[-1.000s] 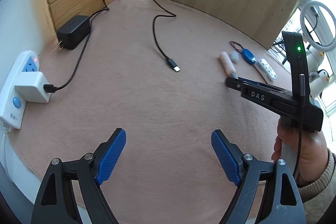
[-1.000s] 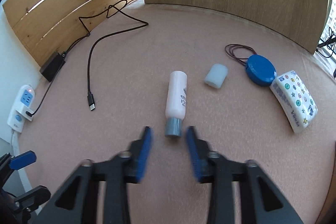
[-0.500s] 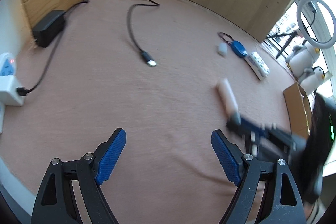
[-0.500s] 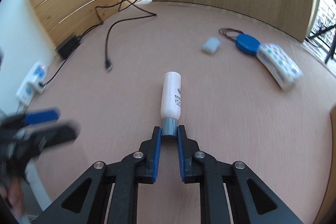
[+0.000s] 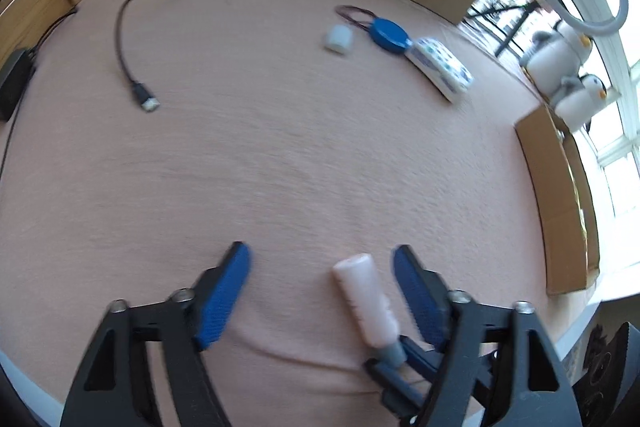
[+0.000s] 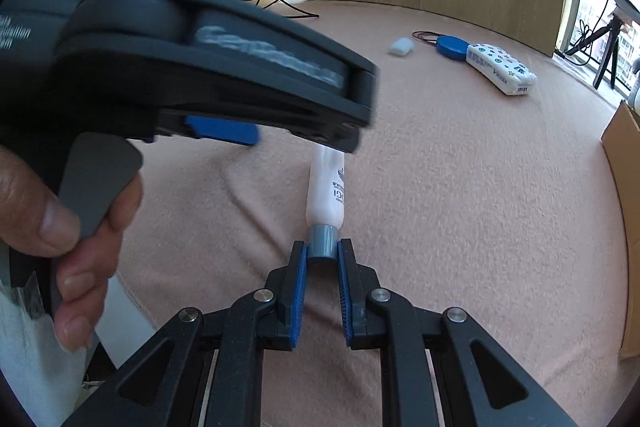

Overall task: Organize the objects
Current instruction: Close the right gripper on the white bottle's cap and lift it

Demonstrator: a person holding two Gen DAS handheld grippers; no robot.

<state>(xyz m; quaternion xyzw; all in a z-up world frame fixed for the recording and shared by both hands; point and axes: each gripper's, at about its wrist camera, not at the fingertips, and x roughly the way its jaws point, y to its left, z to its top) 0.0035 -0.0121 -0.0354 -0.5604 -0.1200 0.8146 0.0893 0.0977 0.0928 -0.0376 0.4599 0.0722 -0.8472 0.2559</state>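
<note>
A white bottle [image 6: 327, 187] with a grey cap [image 6: 322, 242] is held by that cap in my right gripper [image 6: 322, 253], which is shut on it. In the left wrist view the same bottle [image 5: 362, 297] points up between the blue pads of my left gripper [image 5: 322, 259], nearer the right pad [image 5: 416, 291]. The left gripper is open and touches nothing. Its black body [image 6: 200, 67] crosses the upper left of the right wrist view, held by a hand [image 6: 60, 227].
On the pink cloth at the far side lie a small white case [image 5: 338, 38], a blue disc [image 5: 389, 33] with a thin cord, and a patterned tissue pack [image 5: 440, 67]. A black cable plug [image 5: 145, 98] lies left. A cardboard box [image 5: 560, 195] stands at the right edge.
The right gripper closed on the bottle's cap and lifted it toward the near edge. The left gripper swung right, so the bottle now sits between its open fingers.
</note>
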